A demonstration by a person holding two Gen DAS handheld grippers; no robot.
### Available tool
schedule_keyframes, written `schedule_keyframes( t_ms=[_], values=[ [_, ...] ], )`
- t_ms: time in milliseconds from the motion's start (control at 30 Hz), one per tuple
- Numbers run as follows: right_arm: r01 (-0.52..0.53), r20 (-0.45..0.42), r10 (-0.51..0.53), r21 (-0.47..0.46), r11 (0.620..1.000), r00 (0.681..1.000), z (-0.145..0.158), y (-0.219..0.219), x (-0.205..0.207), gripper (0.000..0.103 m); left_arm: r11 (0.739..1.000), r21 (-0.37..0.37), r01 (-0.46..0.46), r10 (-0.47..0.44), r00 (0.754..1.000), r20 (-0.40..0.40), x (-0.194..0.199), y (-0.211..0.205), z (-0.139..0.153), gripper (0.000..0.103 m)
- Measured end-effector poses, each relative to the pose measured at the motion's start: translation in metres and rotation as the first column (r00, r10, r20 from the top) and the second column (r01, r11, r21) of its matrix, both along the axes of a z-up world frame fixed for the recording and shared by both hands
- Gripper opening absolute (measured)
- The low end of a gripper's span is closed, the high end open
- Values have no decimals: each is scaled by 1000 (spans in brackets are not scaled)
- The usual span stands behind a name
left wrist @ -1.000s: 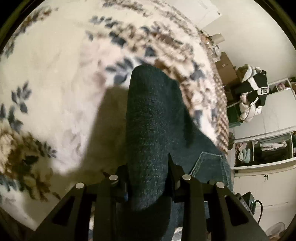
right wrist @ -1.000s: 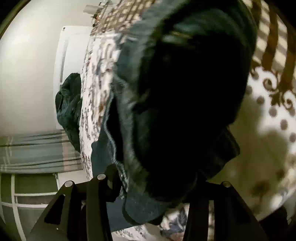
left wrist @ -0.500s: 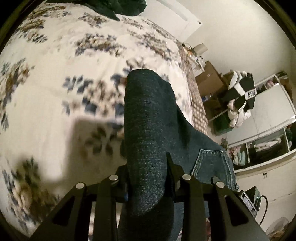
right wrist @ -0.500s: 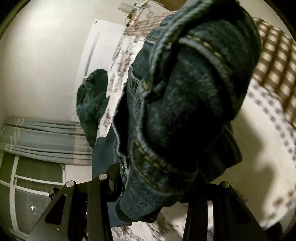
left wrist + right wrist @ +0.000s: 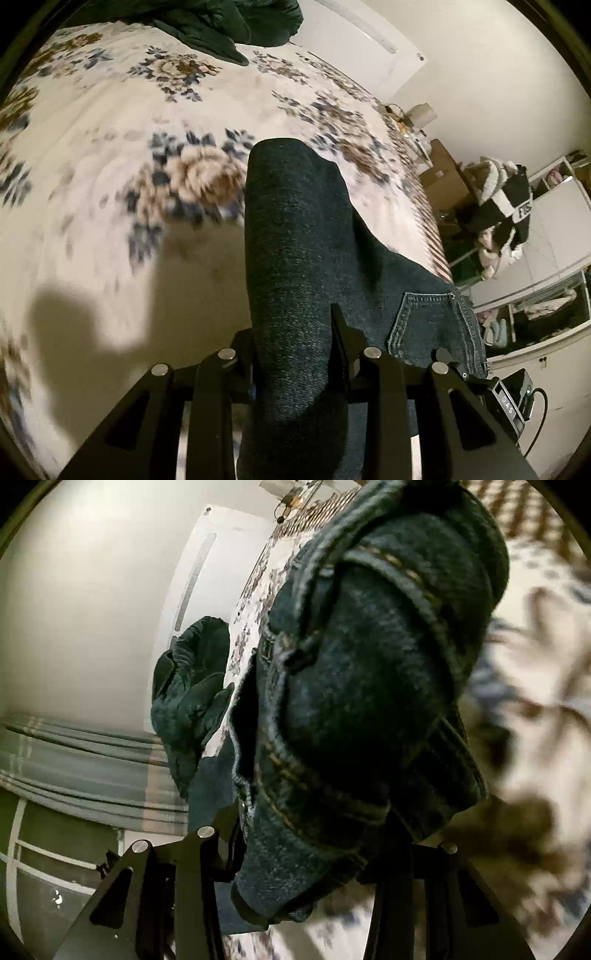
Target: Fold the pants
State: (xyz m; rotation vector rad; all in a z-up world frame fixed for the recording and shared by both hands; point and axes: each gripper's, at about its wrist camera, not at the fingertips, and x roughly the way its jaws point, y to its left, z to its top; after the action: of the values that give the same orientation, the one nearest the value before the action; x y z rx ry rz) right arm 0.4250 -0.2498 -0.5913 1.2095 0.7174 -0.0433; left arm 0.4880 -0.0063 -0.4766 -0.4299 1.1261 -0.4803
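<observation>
Shift: both views swung up; green bedding point(image 5: 221, 22) now at 12 o'clock.
Left gripper point(image 5: 293, 354): I'm clamping jeans point(image 5: 295, 258).
Right gripper point(image 5: 306, 849): clenched on waistband, lifted over bedspread point(image 5: 110, 129).
Meaning: fold carry underway.

Dark blue jeans point(image 5: 295, 240) with tan stitching (brightest along the seams); cream bedspread point(image 5: 110, 166) patterned with blue-and-brown flowers; dark green blanket point(image 5: 192, 686); black grippers point(image 5: 291, 354)

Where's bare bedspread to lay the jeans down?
Free: the floral bedspread left of the jeans, up to the green bundle. Crowded: that bundle at the far end, and boxes and clothes past the right edge.
</observation>
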Motion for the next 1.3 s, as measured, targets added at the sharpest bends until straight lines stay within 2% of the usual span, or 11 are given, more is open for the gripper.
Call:
schedule_keyframes(
  t_ms=[233,433,500,567,667,800,933,967,1100,1167,1300],
  values=[
    [-10,-70,10,-10,1000,997,-61,14,87,46,998,50,28,-25,998,-61,59,2,-64,28],
    [-53,-150,50,-19,998,987,-62,-16,79,58,996,74,44,-36,994,-102,51,8,-74,38],
    [-65,-178,58,-34,997,982,-56,-7,31,62,991,126,48,-35,994,-102,47,9,-69,50],
    [-84,-210,67,-72,994,975,-45,-3,27,66,977,207,47,-31,996,-82,42,9,-59,59],
    [-122,-264,80,-146,982,961,-18,-14,23,68,939,339,61,-48,998,-46,25,3,-41,86],
    [-235,-365,104,-337,912,925,49,-10,10,91,903,425,62,-70,998,3,-1,-1,-19,90],
    [-295,-426,54,-523,799,903,98,-5,-4,93,879,474,53,-85,995,45,-25,-5,7,90],
    [-305,-438,30,-575,759,899,110,-21,-45,95,878,476,49,-87,995,57,-36,-5,18,90],
    [-305,-406,-21,-720,623,914,186,-18,-87,97,876,482,23,-76,993,92,-59,-11,57,90],
    [-314,-394,-16,-757,573,919,214,-12,-96,98,873,487,6,-70,991,113,-76,-11,82,90],
    [-319,-366,15,-789,525,931,280,-7,-131,98,867,498,-35,-46,988,149,-110,-10,134,90]
  ],
)
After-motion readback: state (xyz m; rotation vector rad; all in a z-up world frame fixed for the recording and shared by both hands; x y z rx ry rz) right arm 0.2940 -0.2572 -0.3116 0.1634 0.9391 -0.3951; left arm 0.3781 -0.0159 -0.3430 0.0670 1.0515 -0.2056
